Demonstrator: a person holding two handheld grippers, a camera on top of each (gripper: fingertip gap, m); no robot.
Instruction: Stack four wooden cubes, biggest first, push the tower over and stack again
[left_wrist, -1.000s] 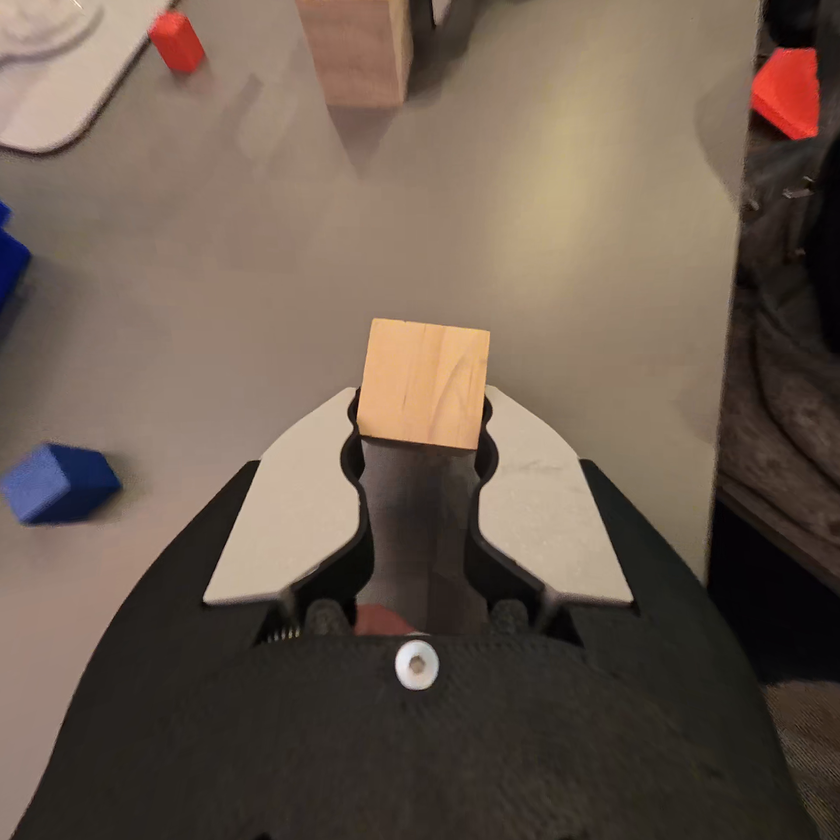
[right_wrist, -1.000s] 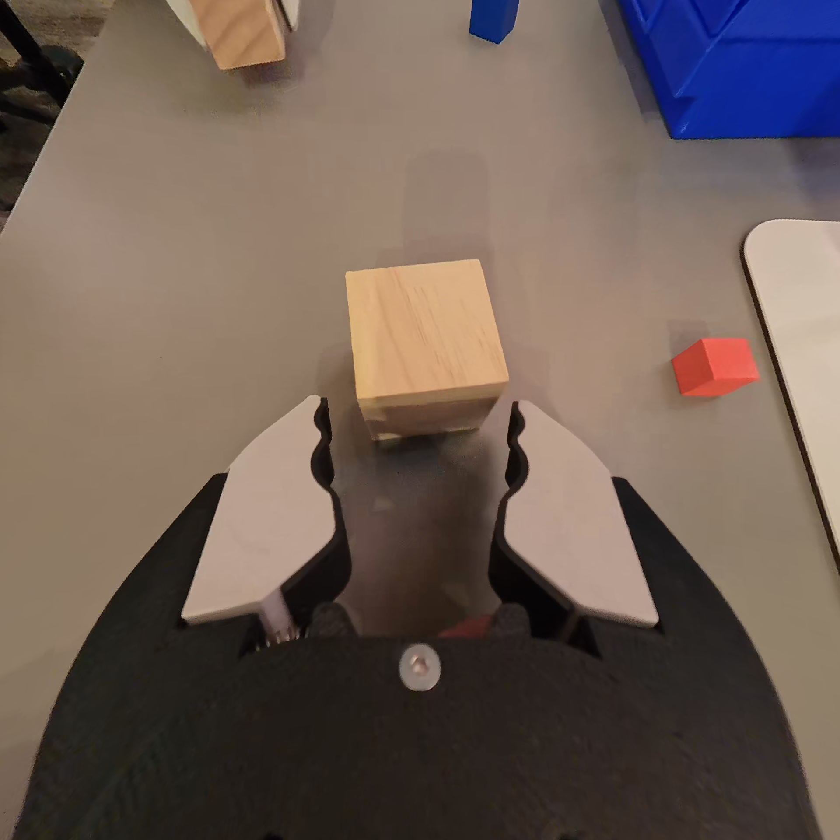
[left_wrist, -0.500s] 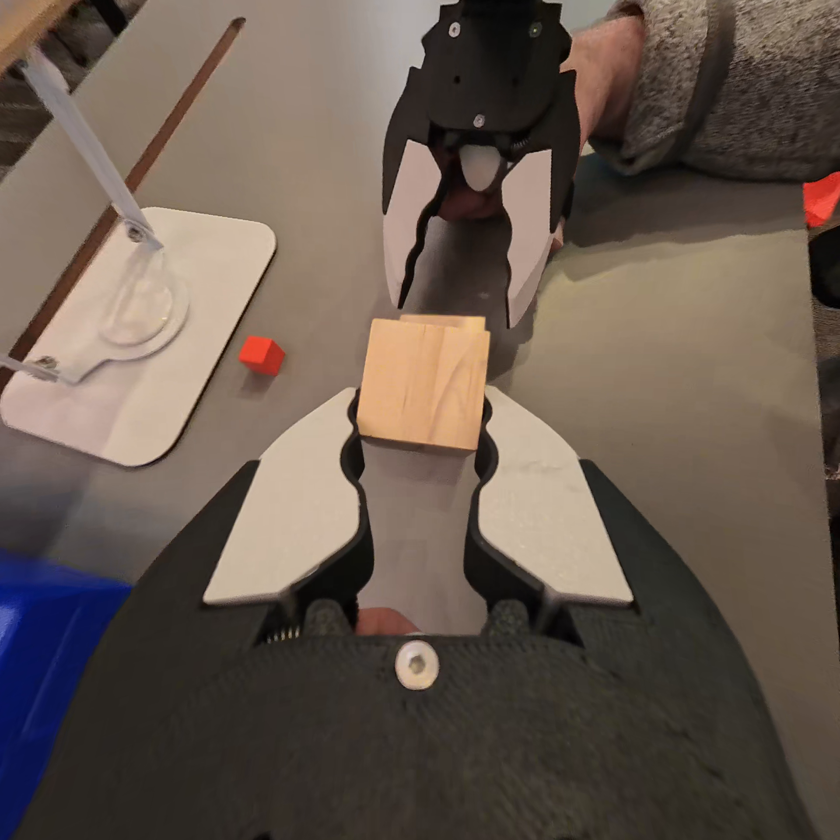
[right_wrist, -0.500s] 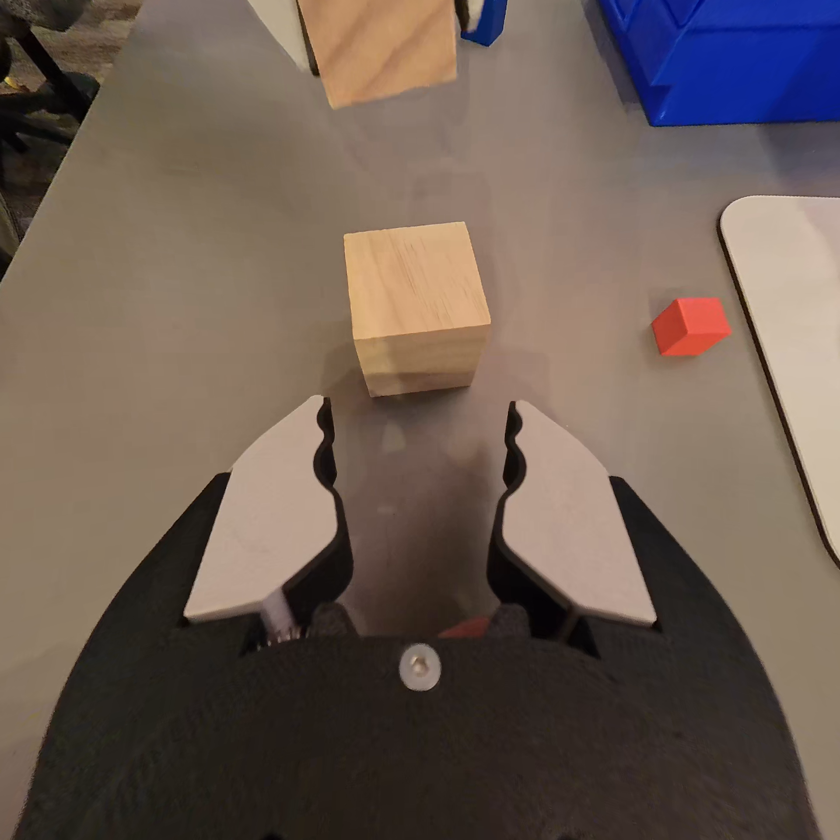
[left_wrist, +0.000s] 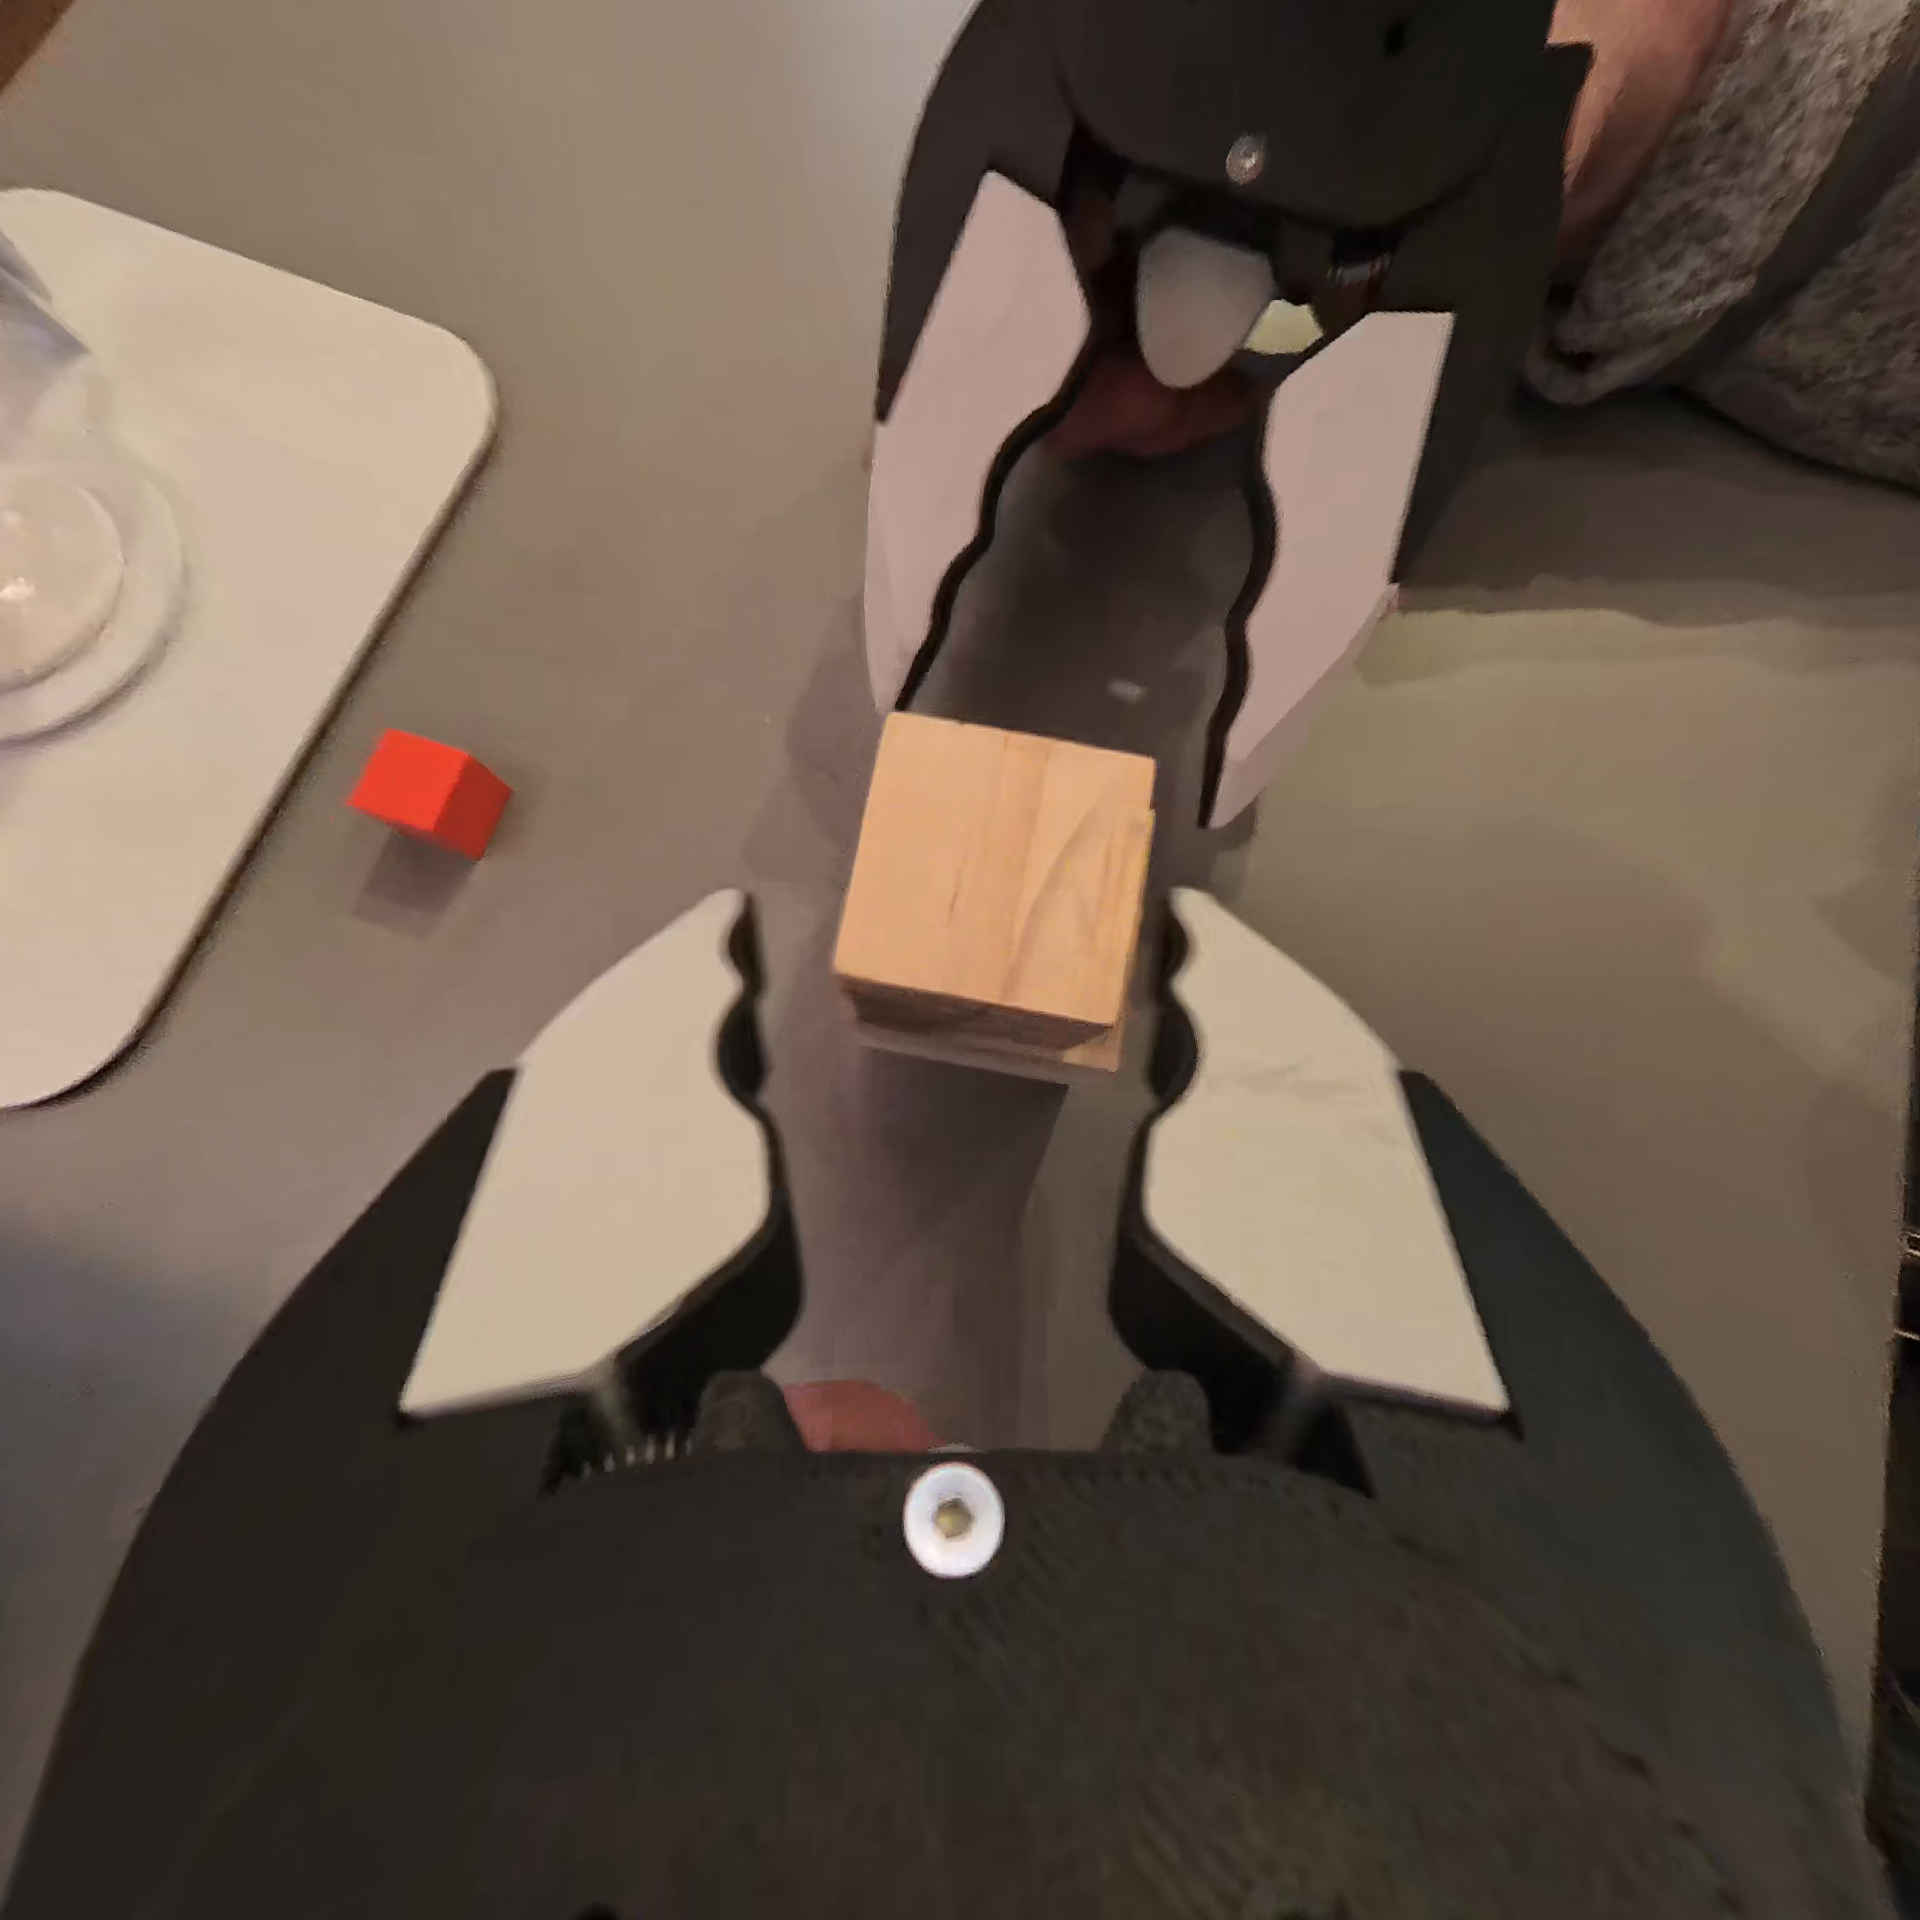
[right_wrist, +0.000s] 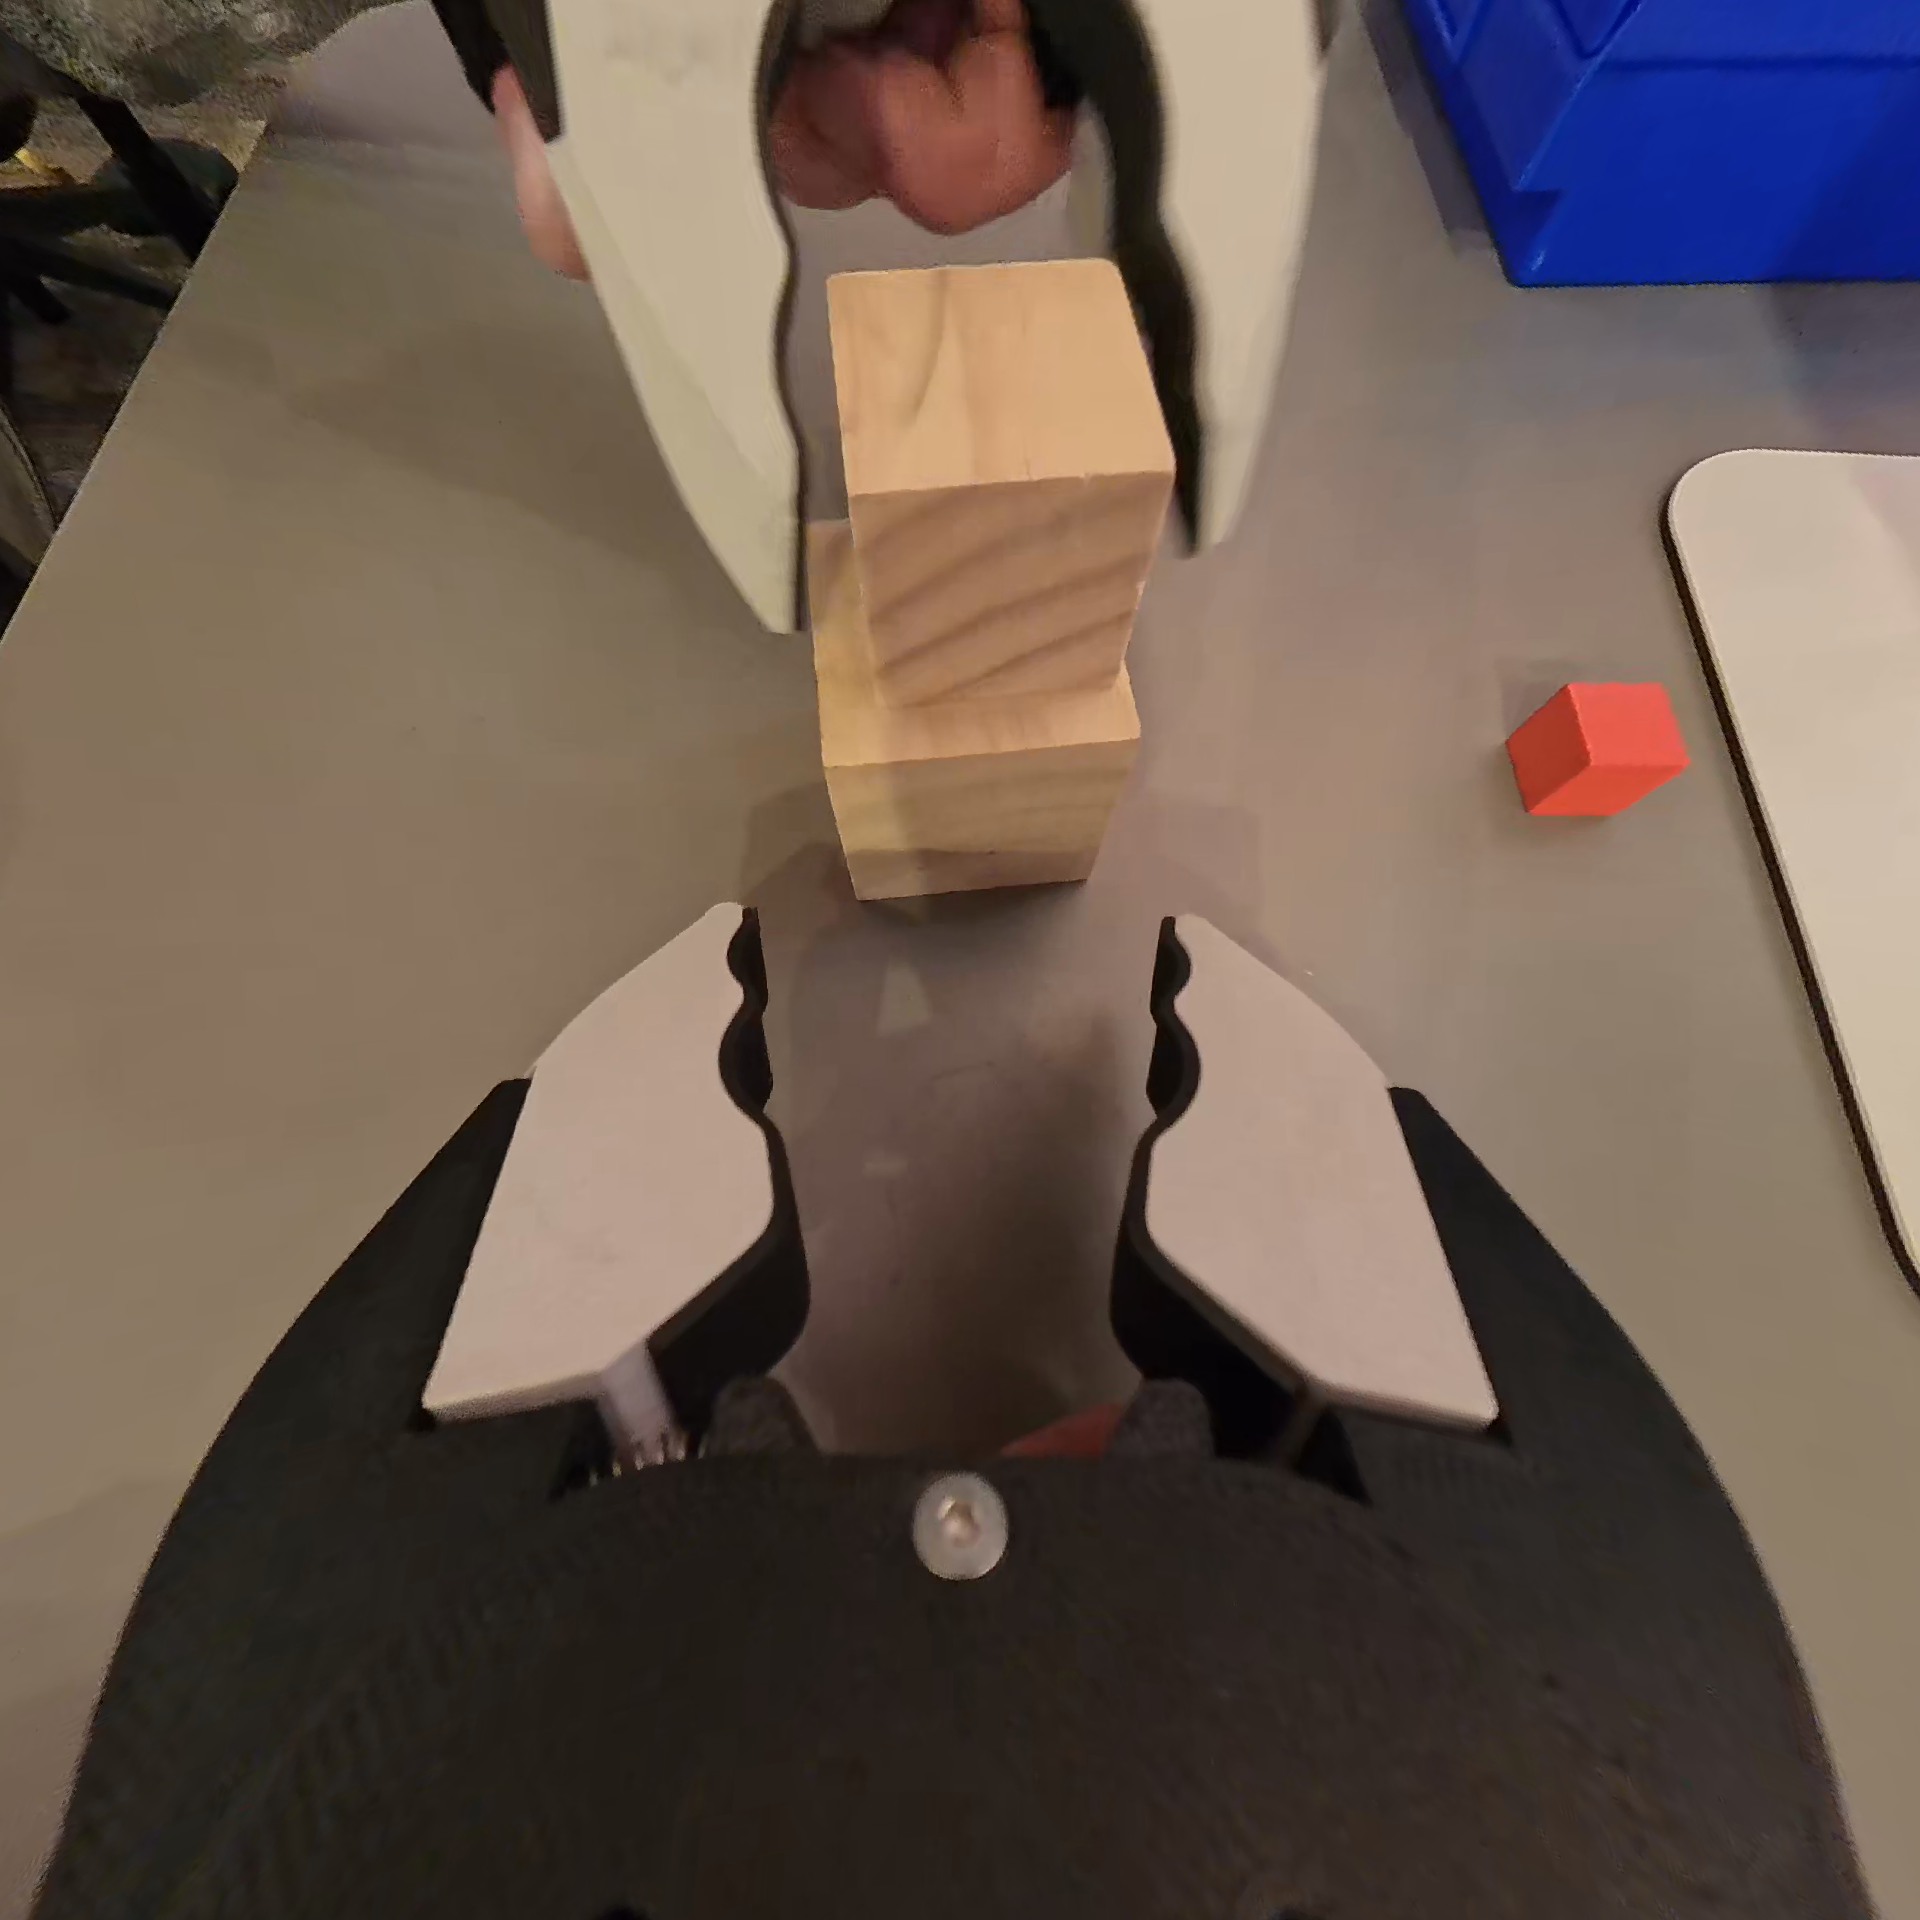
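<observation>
Two wooden cubes are stacked on the grey table. The upper cube (right_wrist: 997, 499) rests on the lower cube (right_wrist: 977, 800), set a little off-centre. In the left wrist view I look down on the upper cube (left_wrist: 997, 873), and only an edge of the lower cube (left_wrist: 1091, 1055) shows. My left gripper (left_wrist: 958, 914) is open, its fingers to either side of the upper cube with small gaps; it also shows in the right wrist view (right_wrist: 987, 577). My right gripper (right_wrist: 956, 925) is open and empty, just short of the lower cube, facing the left one (left_wrist: 1055, 748).
A small red cube (right_wrist: 1595, 748) lies beside the stack, next to a white board (right_wrist: 1818, 727) (left_wrist: 260, 520) that carries a clear stand (left_wrist: 52, 540). A blue bin (right_wrist: 1662, 135) stands at the far right. A grey sleeve (left_wrist: 1766, 260) is behind the right gripper. The table edge (right_wrist: 104, 416) is at the left.
My left gripper carried its cube over to the cube in front of the right gripper, set it on top and opened. The right gripper stayed open and drew back slightly.
</observation>
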